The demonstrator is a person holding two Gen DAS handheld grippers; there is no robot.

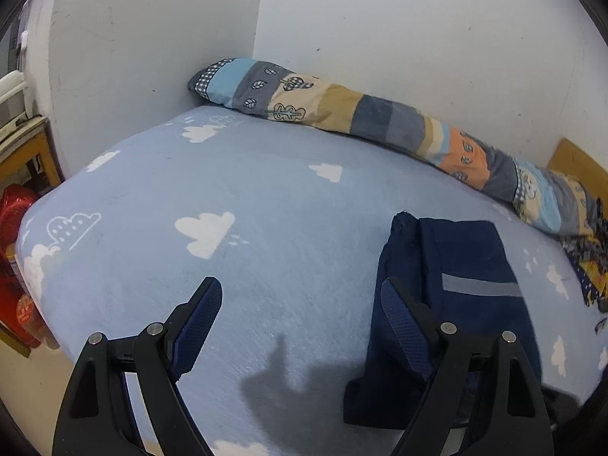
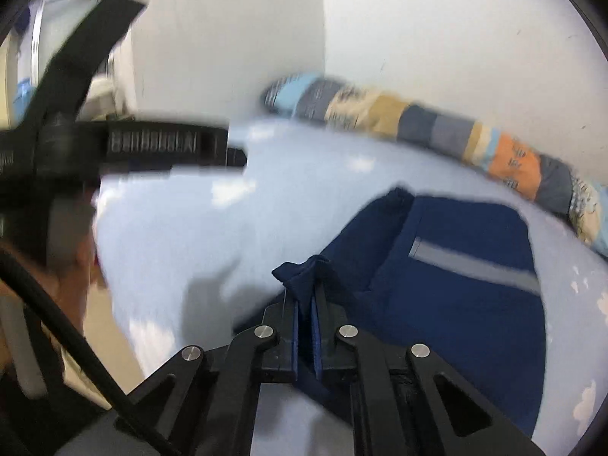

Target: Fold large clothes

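Leftward, bare bedsheet (image 1: pixel 266 197) beside garment (image 1: pixel 467 266).

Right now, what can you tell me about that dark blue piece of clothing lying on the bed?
The navy garment is a soft woven cloth, folded into a rough oblong, with one grey reflective-looking stripe across its top layer. It lies on the cloud-print bedsheet, near the long patchwork bolster but apart from it. The right gripper is shut on a bunched near corner, lifting it into a small peak. The left gripper stands open; one finger lies in front of its left edge, contact unclear.
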